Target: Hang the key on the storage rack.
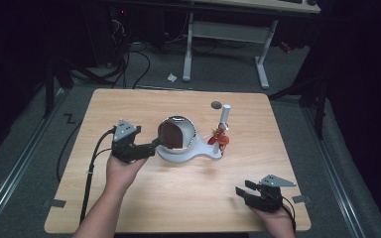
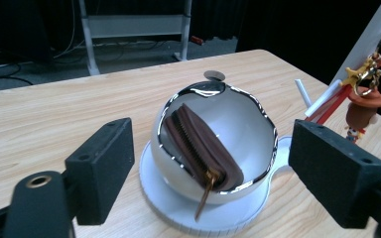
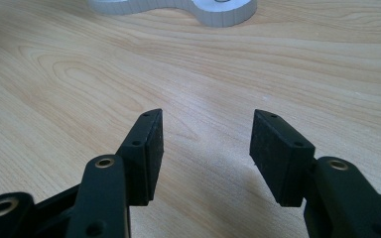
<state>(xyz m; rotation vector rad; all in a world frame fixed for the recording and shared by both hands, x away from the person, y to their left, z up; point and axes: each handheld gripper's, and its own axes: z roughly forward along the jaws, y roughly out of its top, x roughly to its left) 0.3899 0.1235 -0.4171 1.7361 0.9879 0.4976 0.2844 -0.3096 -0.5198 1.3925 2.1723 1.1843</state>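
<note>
Brown zip wallet (image 2: 202, 148): small pouch, leather-look, propped on edge inside tilted chrome bowl (image 2: 238, 124) atop white stand base (image 2: 154, 198), mid-table (image 1: 129, 198).

Position: leaning against bowl's inner left wall, zip side facing the opening; brass zip pull (image 2: 204, 196) hanging out over the lower rim onto the base.

Orientation: long axis running from deep in the bowl toward the rim, in left gripper view from upper left to lower right; pull end nearest the camera.

Handling, judged: light, soft-sided, somewhat compliant under pinch; matte surface likely grippy, though the polished bowl beneath looks slippery and may rock if nudged. Best hold: across the thin faces at the near end, just above the pull; the pull alone too small and loose for a sure grip.

Left gripper (image 1: 155, 145): just short of the bowl's mouth, jaws spread wide, nothing between them, no pad contact with wallet.

Right gripper (image 1: 243, 191): low over bare wood near the table's front right, well apart from the bowl, jaws wide, empty.

Adjacent: white post (image 1: 224, 115) on same stand, red-and-gold keychain (image 1: 219, 136) hanging from it.
</note>
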